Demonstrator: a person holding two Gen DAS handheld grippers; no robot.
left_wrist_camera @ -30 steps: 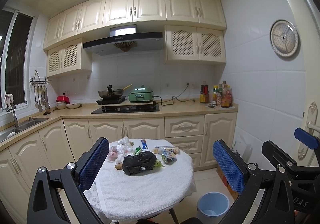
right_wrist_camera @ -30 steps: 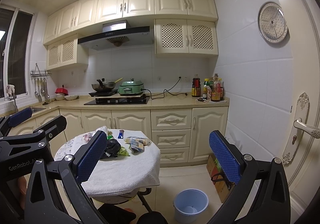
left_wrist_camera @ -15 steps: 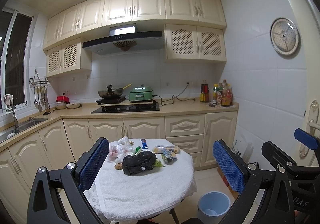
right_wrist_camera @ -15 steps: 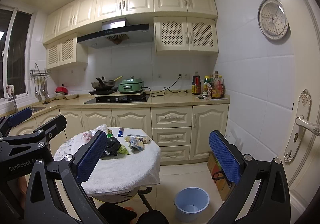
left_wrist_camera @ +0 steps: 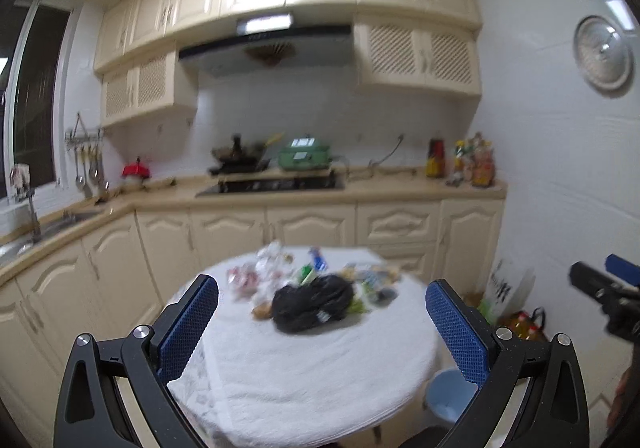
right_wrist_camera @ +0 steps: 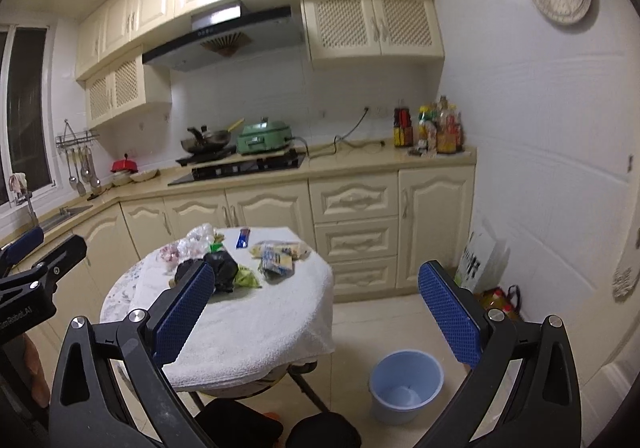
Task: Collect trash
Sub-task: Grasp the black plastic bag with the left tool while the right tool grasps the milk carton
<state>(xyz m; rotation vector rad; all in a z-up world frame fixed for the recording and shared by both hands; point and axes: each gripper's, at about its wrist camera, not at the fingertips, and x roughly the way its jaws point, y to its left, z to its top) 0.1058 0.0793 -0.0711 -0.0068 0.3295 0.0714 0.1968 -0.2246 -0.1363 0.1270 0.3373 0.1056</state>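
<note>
A round table covered with a white towel (left_wrist_camera: 312,360) (right_wrist_camera: 256,320) holds a pile of trash at its far side: a crumpled black plastic bag (left_wrist_camera: 312,302) (right_wrist_camera: 222,270), crumpled white wrappers (left_wrist_camera: 268,264) (right_wrist_camera: 200,238), a blue stick packet (right_wrist_camera: 242,238) and snack packets (right_wrist_camera: 278,258). A light blue bin (right_wrist_camera: 406,384) (left_wrist_camera: 448,398) stands on the floor right of the table. My left gripper (left_wrist_camera: 322,322) is open and empty, short of the table. My right gripper (right_wrist_camera: 312,306) is open and empty, above the table's right edge.
Cream kitchen cabinets and a counter (right_wrist_camera: 352,162) run behind the table, with a hob, a wok (right_wrist_camera: 206,138) and a green cooker (right_wrist_camera: 264,138). A sink (left_wrist_camera: 48,226) is at the left. Bags lean on the right wall (right_wrist_camera: 498,298).
Both grippers have tilted down and moved toward the table, so the table and bin look closer. The left wrist view is now motion-blurred. Both stay open.
</note>
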